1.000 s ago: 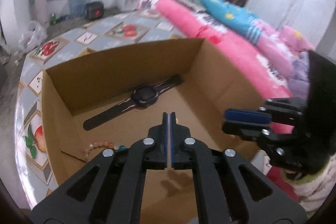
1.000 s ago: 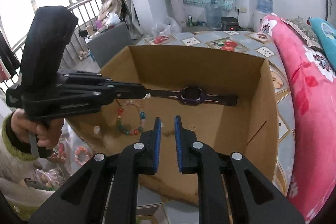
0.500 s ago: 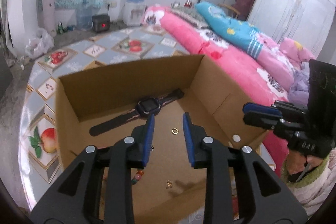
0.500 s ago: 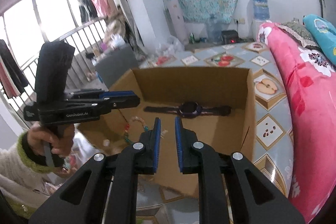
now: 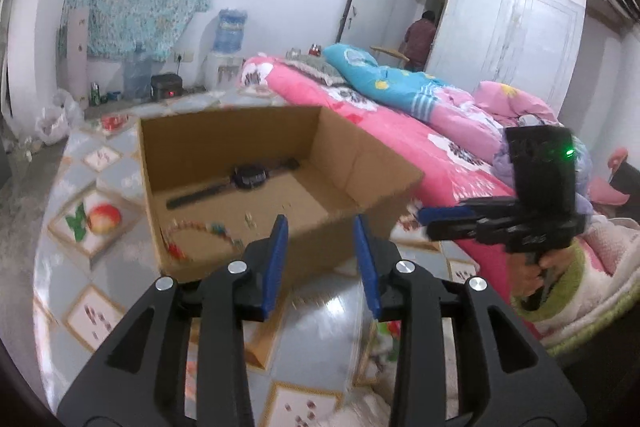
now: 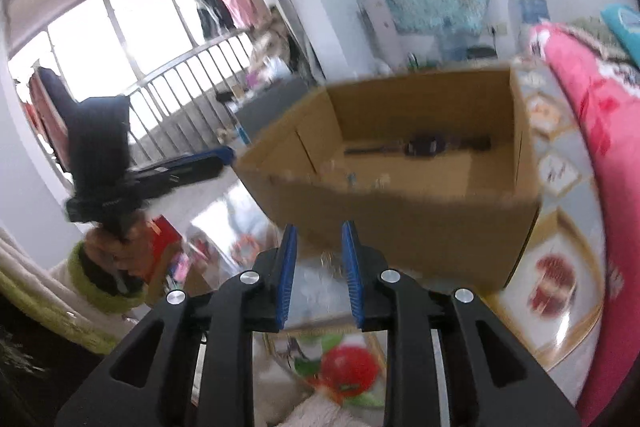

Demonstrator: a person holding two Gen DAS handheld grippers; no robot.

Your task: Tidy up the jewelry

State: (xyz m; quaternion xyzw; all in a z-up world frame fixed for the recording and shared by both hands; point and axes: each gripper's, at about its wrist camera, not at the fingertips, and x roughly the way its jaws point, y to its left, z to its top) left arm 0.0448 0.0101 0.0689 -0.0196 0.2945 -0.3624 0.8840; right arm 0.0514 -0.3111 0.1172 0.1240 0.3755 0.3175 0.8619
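Your left gripper and right gripper, jaws just opening, empty, hover before the cardboard box on the fruit-patterned desk; pink bed at right.

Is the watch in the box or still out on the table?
In. The watch lies flat on the floor of the open cardboard box, near the far wall, with its strap stretched out.

White walls, a barred window (bright daylight), pink bed, white wardrobe.
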